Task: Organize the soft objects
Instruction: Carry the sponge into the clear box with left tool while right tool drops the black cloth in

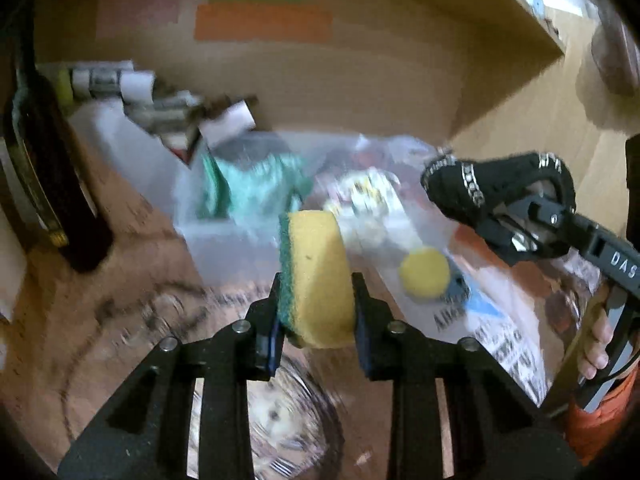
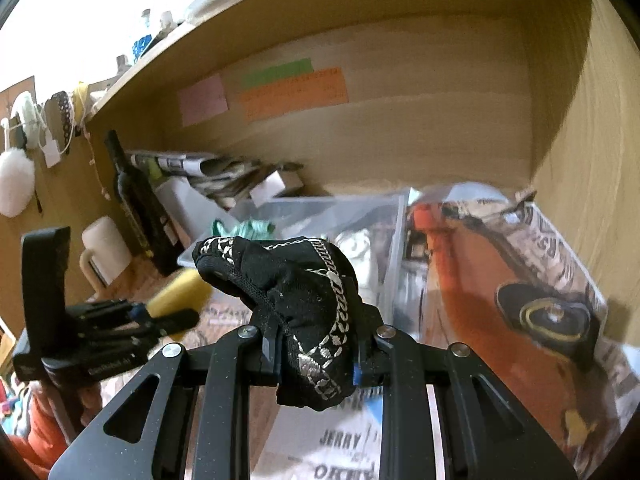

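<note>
Inside the wooden alcove (image 2: 400, 128), against its back wall, a clear plastic bin (image 2: 320, 216) is sitting toward the middle of the desk surface, with a green cloth (image 1: 248, 184) lying in its left part and pale items beside it; the blur is hiding what those are. A dark bottle (image 1: 48, 184) is standing upright near the left edge of the desk, well apart from the bin. Printed papers (image 2: 500, 280) are covering the right side of the surface.

The right gripper (image 2: 316, 344) is reaching forward over the front edge of the bin, its jaws clamping a bunched black cloth (image 2: 296, 292) with silver chain embroidery, held in the air. In the left wrist view a hand (image 1: 596, 340) is gripping that tool's handle from below, at the right edge.

The left gripper (image 1: 316, 300) is pointing toward the bin from the front, its jaws squeezing a yellow sponge (image 1: 316, 272) with a green scrubbing face, held upright above the desk. A small yellow round pad (image 1: 424, 272) is lying on the papers, just right of the sponge.
</note>
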### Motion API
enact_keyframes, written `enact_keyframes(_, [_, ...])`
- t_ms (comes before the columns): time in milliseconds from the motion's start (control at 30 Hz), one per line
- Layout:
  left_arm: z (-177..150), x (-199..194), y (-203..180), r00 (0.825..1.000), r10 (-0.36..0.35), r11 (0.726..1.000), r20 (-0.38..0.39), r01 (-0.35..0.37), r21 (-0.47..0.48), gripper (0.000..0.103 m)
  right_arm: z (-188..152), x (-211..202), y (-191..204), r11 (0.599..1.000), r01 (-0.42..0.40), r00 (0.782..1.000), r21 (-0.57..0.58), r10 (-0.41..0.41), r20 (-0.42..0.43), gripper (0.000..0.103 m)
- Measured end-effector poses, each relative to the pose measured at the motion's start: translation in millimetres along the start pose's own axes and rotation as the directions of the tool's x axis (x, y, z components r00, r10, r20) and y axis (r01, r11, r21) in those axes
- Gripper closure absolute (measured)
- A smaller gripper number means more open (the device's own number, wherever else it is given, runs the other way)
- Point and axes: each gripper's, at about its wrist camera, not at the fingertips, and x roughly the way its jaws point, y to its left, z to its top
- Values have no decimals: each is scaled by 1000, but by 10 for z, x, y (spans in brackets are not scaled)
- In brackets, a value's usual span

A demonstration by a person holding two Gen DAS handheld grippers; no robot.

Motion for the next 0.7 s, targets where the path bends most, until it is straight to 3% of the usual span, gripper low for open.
enact_keyframes(300, [519,-39,179,994,60,998,96,-61,11,73,376,213,25,999,2,999,-32,0,51,82])
enact_keyframes(467, [726,88,290,994,67,998,85,-67,2,73,540,404,28,999,5,999,-46,-3,49,82])
enact_keyframes(700, [893,388,336,995,87,996,42,-88,5,74,659,795,-40,999,14,1000,-45,-15,-18,82])
